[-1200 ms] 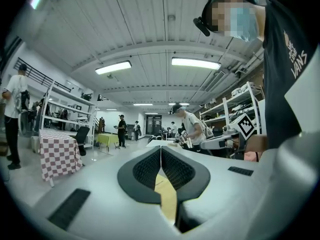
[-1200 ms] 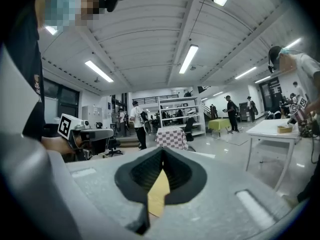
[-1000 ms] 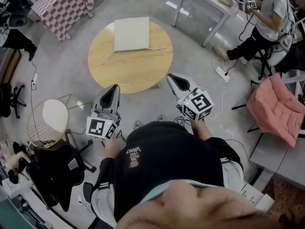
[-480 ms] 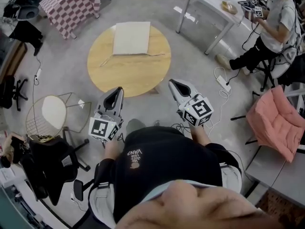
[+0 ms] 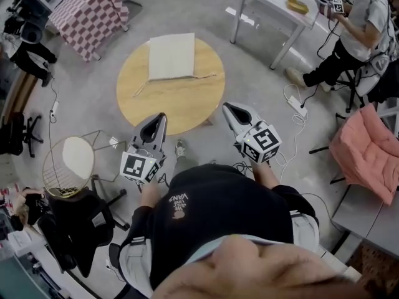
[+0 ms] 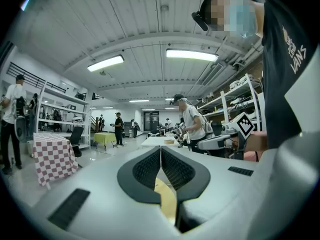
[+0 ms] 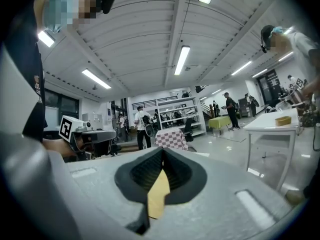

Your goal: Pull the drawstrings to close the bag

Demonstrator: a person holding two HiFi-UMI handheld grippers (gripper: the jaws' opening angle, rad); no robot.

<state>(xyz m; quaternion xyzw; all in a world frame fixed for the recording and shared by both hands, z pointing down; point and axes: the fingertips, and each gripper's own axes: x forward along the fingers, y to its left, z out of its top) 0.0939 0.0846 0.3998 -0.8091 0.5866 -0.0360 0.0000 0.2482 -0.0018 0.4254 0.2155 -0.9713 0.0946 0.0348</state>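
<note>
We see a round wooden table (image 5: 177, 108) on grey floor (image 5: 93, 80); flat beige drawstring bag (image 5: 171, 56) lies at its far edge, drawstrings (image 5: 204, 76) splayed sideways.

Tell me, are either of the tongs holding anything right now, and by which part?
Nothing is held. The left tongs and right tongs are both shut and empty; the bag and its drawstrings lie untouched on the table.

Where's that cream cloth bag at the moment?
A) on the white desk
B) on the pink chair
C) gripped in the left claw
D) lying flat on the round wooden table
D: the bag lies flat on the round table, while the left claw and right claw are shut, empty and away from it.
</note>
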